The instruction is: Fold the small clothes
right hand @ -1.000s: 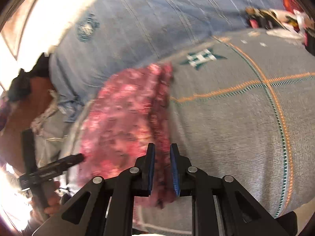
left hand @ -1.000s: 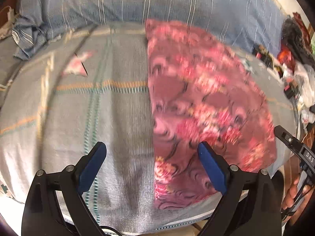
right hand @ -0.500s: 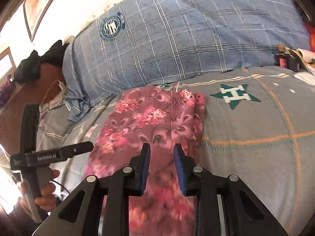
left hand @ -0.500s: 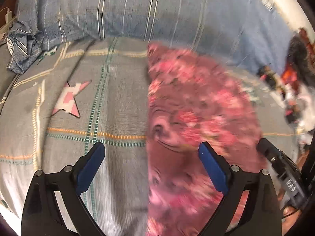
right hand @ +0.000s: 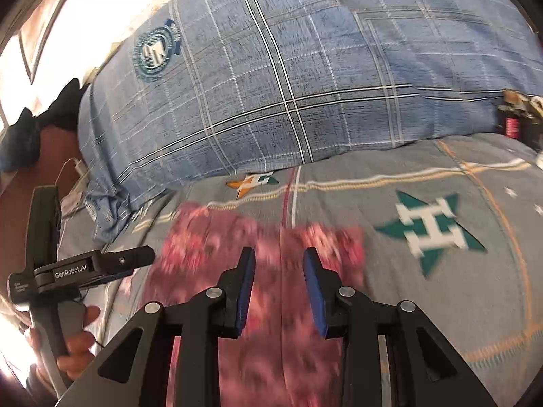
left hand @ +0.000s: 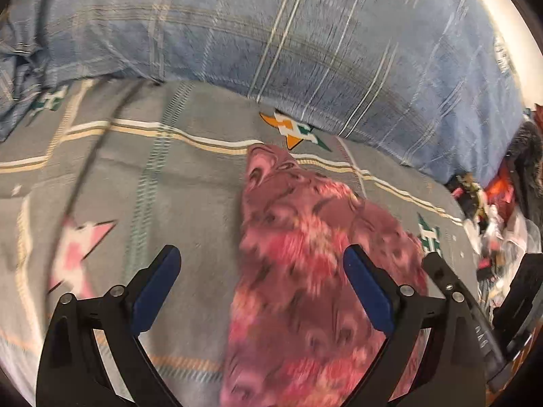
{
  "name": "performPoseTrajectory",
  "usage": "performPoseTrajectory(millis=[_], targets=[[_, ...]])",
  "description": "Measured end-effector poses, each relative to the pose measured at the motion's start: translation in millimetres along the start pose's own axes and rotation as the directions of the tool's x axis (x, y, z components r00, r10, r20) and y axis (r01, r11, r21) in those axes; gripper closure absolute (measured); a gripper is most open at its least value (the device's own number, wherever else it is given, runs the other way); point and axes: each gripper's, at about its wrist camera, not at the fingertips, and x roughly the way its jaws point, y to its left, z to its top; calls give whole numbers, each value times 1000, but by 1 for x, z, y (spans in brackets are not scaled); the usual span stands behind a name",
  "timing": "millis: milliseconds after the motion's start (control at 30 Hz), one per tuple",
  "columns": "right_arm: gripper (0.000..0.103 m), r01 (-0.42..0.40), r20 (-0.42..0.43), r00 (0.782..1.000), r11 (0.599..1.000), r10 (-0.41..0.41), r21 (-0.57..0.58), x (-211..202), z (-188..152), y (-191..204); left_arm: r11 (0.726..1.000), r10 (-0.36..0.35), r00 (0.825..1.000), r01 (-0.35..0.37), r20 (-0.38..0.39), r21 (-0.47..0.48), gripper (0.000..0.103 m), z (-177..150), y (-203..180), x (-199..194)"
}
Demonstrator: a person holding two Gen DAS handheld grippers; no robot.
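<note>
Pink floral garment [left hand: 305,271] lies on the grey star-print bedsheet [left hand: 169,186], blue plaid pillow [right hand: 288,84] behind. Left gripper [left hand: 261,288] spread wide and empty; right gripper [right hand: 279,288] just opening, pinching nothing.

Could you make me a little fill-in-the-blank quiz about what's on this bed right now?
1. The pink floral cloth lies on a grey bedsheet printed with ____ shapes.
2. Behind the cloth sits a big ____ checked pillow.
3. The left gripper has its jaws wide ____.
4. The right gripper holds ____ between its pads.

Missing words: star; blue; open; nothing
</note>
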Motion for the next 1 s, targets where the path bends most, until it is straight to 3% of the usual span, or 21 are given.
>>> performPoseTrajectory(millis=[100,200,333,500,600,633,700,900,967,1000], targets=[[77,70,-96,993,998,-70,-9,38,-3,-10,996,85,994,-84,-76,18,4,4,-5,38],[77,43,-90,995,999,-42,16,36,0,-13,987,141,989,-137,-50,79,0,7,-16,44],[72,34,-87,996,999,-35,-12,15,0,-10,995,79,996,-76,-49,66,3,3,-8,21],[67,-124,-63,991,991,121,-43,-26,-29,-11,999,19,999,-20,31,41,3,-41,16,-27],[62,-71,-105,993,990,59,-118,-14,-56,-8,998,44,999,-42,-31,53,1,-62,17,-7],[63,-51,-66,997,986,41,-156,-17,-59,-3,995,60,998,-60,2,76,0,-63,14,-8],[63,3,-80,997,981,-19,-194,-21,-56,7,987,104,994,-105,9,120,1,-64,4,-21],[62,-42,-85,996,992,32,-122,-68,-72,4,975,85,991,-105,107,198,2,-101,-5,-67],[62,-23,-95,995,995,13,-97,-70,-88,-5,973,92,994,-103,60,208,1,-117,-5,-52],[60,22,-128,991,995,-35,-96,-61,-98,-15,968,112,993,-116,31,220,1,-117,-3,-42]])
